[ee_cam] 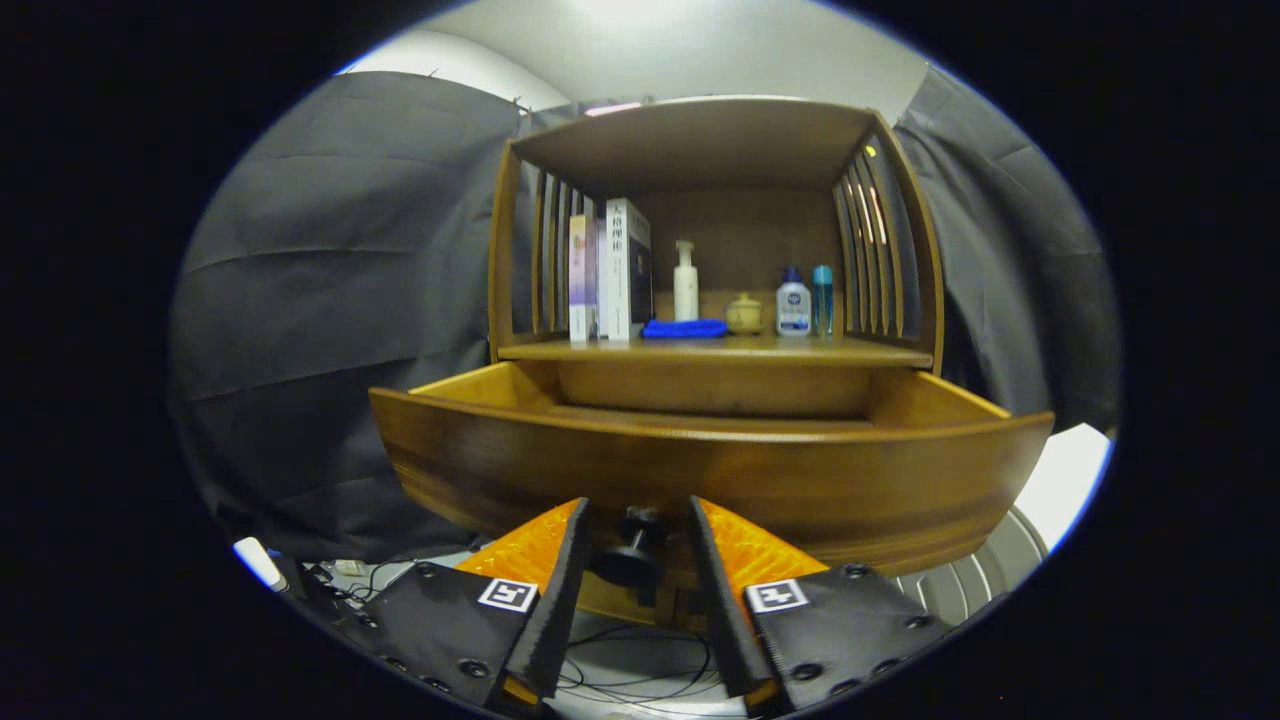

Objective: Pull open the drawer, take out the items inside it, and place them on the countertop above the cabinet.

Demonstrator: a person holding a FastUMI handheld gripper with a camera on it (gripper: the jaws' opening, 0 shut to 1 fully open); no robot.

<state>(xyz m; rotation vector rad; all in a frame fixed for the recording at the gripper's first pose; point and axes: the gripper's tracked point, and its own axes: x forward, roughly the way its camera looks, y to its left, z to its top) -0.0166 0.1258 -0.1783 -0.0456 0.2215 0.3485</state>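
Drawer's out, nothing lifted from it yet as far as I can tell

The wooden cabinet [715,250] fills the scene, and its drawer [700,470] is pulled well open toward the gripper [637,520]. The countertop [715,350] above carries books [610,270], a blue cloth [685,328] and a few bottles [793,305]. Can't see down into the drawer, so what's inside is anyone's guess. The fingers sit narrowly apart around the dark knob [635,545], seemingly not pinching it.
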